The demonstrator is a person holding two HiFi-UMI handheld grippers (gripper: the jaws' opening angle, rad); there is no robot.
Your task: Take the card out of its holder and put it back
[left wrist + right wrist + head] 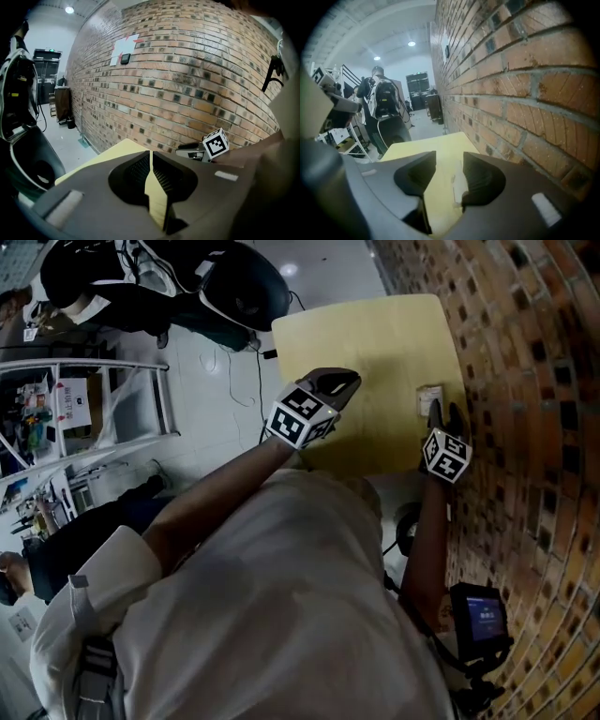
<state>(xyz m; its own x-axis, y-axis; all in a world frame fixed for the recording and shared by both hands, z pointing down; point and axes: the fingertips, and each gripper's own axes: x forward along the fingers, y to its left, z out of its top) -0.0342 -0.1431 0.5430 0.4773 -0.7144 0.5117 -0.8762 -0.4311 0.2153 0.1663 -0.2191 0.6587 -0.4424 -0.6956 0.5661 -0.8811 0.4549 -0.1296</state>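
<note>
A pale card holder (429, 397) lies flat on the yellow table (375, 343), close to the brick wall. Whether the card is inside it I cannot tell. My right gripper (442, 414) hovers just on the near side of it, jaws open. In the right gripper view the holder (458, 185) shows down between the spread jaws of the right gripper (449, 157), partly hidden by the right one, and nothing is gripped. My left gripper (349, 382) hangs over the table's left part. In its own view the left gripper (150, 157) has its tips together with nothing between them.
A brick wall (525, 381) runs along the table's right side. A black scooter (234, 287) stands beyond the table's far left corner and a white rack (103, 409) is at the left. A person with a backpack (386, 101) stands further off. A small screen (478, 615) sits low right.
</note>
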